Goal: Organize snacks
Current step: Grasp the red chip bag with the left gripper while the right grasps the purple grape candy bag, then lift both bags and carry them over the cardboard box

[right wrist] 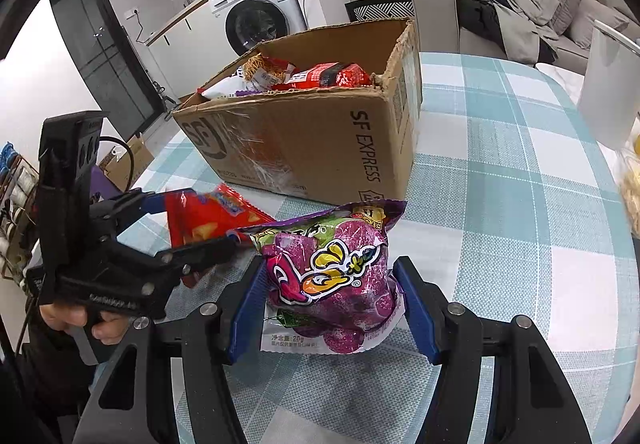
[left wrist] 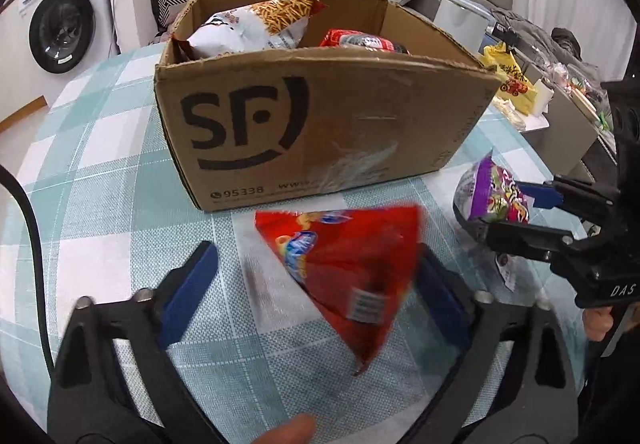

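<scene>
Checked tablecloth [left wrist: 100,171], cardboard box [left wrist: 320,123] ahead

The left gripper [left wrist: 316,284] has its blue-padded jaws spread wide, pointing toward the far side, level and low. The right gripper [right wrist: 332,304] sits just to its right, jaws narrower, pressing from both sides on what lies between. A bare hand [right wrist: 80,320] wraps the left gripper's handle.

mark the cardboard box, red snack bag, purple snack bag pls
cardboard box [left wrist: 320,123]: left wrist view, front wall beside the logo.
red snack bag [left wrist: 352,264]: left wrist view, middle of the bag's face.
purple snack bag [right wrist: 332,276]: right wrist view, printed front, centre.
</scene>
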A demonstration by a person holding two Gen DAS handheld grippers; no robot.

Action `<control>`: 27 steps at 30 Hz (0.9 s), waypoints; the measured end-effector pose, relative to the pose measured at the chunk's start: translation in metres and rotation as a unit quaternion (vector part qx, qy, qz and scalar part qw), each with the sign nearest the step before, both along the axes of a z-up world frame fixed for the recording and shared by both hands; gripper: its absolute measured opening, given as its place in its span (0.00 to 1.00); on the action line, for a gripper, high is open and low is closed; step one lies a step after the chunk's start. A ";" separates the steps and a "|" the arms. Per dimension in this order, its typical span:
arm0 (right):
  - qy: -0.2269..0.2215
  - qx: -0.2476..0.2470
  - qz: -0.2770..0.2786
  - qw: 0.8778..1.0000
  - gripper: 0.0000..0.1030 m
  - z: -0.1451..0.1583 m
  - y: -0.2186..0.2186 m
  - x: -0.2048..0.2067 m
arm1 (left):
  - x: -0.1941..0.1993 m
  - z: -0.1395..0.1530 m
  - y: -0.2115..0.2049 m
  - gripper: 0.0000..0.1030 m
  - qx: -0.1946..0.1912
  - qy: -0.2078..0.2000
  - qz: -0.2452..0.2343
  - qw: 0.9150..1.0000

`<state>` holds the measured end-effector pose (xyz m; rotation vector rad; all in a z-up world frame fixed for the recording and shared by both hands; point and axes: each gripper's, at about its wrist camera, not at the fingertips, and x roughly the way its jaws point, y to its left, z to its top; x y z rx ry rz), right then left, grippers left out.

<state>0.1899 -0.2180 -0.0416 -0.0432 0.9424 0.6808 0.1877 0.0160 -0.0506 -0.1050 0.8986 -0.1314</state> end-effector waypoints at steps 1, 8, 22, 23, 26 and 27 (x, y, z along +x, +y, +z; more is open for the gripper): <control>0.000 0.000 0.000 1.000 0.63 0.000 0.000 0.000 | 0.001 -0.001 0.001 0.78 -0.004 0.000 -0.001 1.000; -0.003 0.002 0.002 1.000 0.63 0.002 0.000 -0.001 | 0.002 -0.003 0.005 0.47 -0.026 -0.007 -0.018 0.999; -0.013 0.014 -0.004 1.000 0.63 0.010 -0.005 -0.005 | -0.037 0.014 0.007 0.37 -0.028 -0.043 -0.029 0.998; -0.013 0.015 -0.004 1.000 0.63 0.011 -0.006 -0.005 | -0.040 0.016 0.007 0.37 -0.028 -0.047 -0.029 0.998; -0.016 0.020 -0.006 1.000 0.63 0.013 -0.005 -0.006 | -0.049 0.025 0.005 0.37 -0.019 -0.060 -0.030 0.998; -0.018 0.021 -0.005 1.000 0.63 0.014 -0.005 -0.007 | -0.051 0.030 0.007 0.37 -0.021 -0.064 -0.030 0.997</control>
